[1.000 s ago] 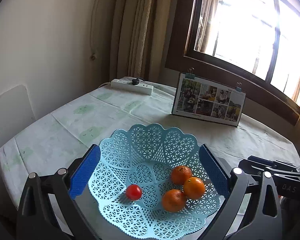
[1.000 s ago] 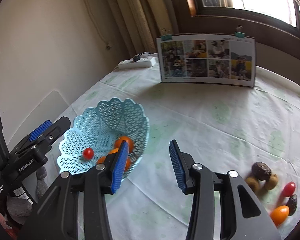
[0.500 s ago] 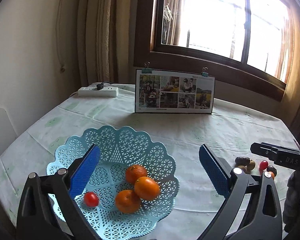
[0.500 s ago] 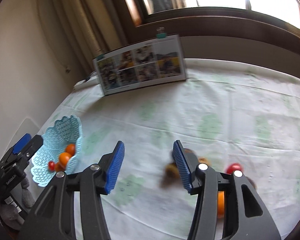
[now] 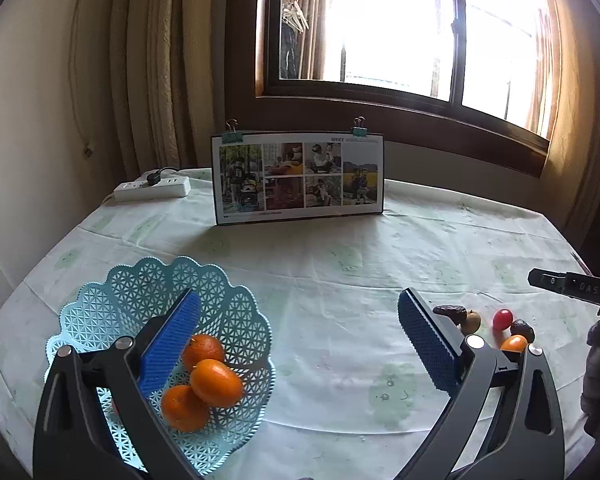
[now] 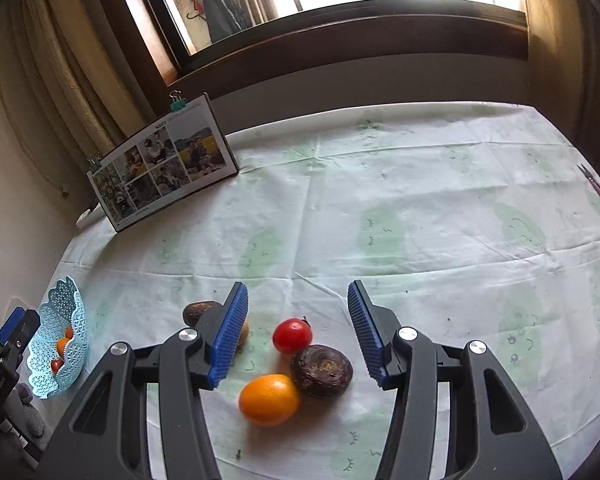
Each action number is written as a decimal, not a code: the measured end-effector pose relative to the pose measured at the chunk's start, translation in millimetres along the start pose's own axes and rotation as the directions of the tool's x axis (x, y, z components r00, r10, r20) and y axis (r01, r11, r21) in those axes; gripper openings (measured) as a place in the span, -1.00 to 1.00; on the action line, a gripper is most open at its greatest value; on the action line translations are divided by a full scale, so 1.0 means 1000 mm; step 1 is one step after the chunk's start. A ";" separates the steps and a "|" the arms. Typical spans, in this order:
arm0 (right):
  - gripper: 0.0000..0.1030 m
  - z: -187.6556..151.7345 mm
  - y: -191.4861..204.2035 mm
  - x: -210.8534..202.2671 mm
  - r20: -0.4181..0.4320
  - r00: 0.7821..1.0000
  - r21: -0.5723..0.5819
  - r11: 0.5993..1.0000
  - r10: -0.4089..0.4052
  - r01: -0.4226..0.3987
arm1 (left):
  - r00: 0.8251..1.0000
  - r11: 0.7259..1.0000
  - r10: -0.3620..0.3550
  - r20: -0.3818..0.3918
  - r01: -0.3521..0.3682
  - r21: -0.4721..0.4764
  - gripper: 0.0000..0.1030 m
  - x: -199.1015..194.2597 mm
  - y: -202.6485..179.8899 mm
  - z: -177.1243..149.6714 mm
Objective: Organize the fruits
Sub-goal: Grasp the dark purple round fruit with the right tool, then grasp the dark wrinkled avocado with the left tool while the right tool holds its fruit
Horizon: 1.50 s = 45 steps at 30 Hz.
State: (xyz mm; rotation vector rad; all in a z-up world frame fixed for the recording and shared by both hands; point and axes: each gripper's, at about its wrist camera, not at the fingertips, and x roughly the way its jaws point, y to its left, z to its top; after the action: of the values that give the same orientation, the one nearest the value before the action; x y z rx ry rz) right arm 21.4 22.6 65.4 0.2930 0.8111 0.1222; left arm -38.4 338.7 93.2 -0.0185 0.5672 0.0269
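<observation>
A cloth-covered table (image 6: 420, 208) stands below a wooden-framed window (image 5: 400, 32), a photo board (image 5: 300, 178) propped upright. The right gripper (image 6: 298, 334) hovers spread wide over a red tomato (image 6: 292, 335) — beside an orange fruit (image 6: 269, 399). The left gripper (image 5: 300, 340), also agape, hangs by the blue basket (image 5: 140, 280) holding three oranges (image 5: 216, 382).

Each gripper is matte black plastic. The left gripper (image 5: 298, 342) and right gripper (image 6: 298, 334) both carry two angular arms with triangular cut-outs, round silver screw heads at the joints, and jaws faced with ribbed blue pads. White lettering "DAS" marks the right gripper's side.
</observation>
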 end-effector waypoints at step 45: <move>-0.17 -0.033 -0.046 0.024 -0.067 0.998 0.069 0.998 -0.001 0.005 | 0.942 0.959 -0.215 -0.259 0.254 0.128 0.92 0.100 -0.119 -0.021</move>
State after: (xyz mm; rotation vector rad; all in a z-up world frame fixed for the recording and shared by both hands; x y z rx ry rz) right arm 13.0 -8.8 13.3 0.3548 0.8836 0.1014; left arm 38.7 221.1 23.0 0.0676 0.8085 -0.2575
